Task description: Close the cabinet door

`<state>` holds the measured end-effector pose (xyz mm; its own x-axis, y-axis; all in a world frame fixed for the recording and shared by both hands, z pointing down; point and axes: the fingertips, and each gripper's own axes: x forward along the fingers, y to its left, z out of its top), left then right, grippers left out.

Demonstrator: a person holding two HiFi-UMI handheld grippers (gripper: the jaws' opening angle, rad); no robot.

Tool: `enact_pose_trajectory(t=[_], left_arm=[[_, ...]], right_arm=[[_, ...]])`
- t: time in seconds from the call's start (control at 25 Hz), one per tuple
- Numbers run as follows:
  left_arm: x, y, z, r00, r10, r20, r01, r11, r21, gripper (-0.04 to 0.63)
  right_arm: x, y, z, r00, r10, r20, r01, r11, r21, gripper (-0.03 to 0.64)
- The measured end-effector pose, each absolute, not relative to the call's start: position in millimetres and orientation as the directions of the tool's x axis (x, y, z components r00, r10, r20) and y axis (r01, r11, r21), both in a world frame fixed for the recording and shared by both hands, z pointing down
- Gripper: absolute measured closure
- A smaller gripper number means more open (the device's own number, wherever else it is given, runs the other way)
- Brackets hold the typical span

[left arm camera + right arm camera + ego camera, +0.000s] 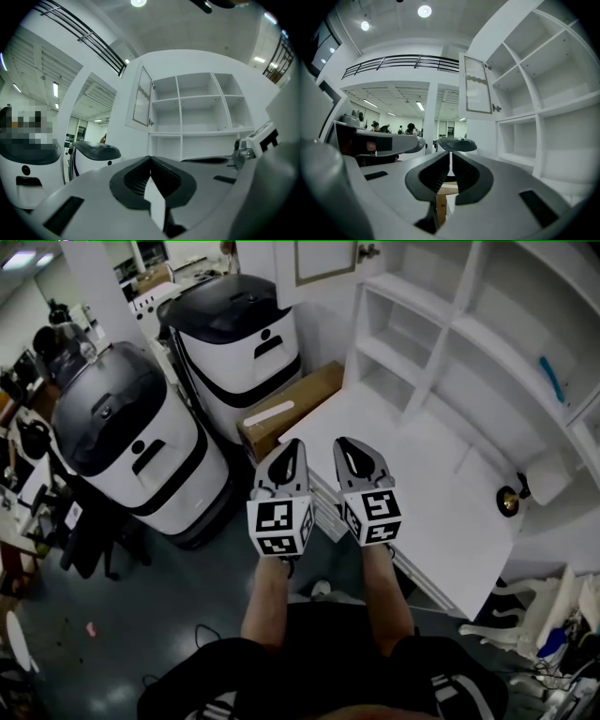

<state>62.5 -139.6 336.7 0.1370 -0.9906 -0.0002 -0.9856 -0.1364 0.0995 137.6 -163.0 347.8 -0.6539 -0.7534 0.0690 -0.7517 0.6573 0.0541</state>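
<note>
We hold both hand-held grippers clenched on nothing. The left hand-held gripper (pixel 293 444) and the right hand-held gripper (pixel 344 443) point level, side by side, well short of the cabinet (pixel 441 352). The cabinet door (pixel 325 261) stands upright, swung out from the cabinet's left edge, ahead and higher. We judge the left nearer its outer face. A cardboard box (pixel 286 409) crowds the floor left of the cabinet.

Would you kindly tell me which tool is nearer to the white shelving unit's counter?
Right. The right tool appears over the near corner of the counter. The left tool is beside it, further left, off the counter and over the cardboard box.
</note>
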Motion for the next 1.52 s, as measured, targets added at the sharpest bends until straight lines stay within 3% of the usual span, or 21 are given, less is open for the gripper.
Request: enact_pose_trajectory(t=[0.64, 0.96, 1.52], left_arm=[[38.5, -177.6, 360.6, 0.078, -0.996, 0.052, -0.991, -0.071, 0.114, 0.583], [22.9, -236.9, 347.1, 0.121, -0.993, -0.002, -0.985, -0.120, 0.127, 0.583], [-62.6, -312.7, 298.4, 0.069, -0.989, -0.134, -0.989, -0.085, 0.122, 0.583]], right_arm=[[153.2, -207.1, 351.9, -0.621, -0.781, 0.061, -0.782, 0.623, 0.017, 0.581], [133.8, -260.2, 339.5, -0.570, -0.820, 0.046, -0.816, 0.572, 0.079, 0.581], [40.7, -332.5, 269.0, -0.623, -0.775, -0.103, -0.779, 0.603, 0.175, 0.570]])
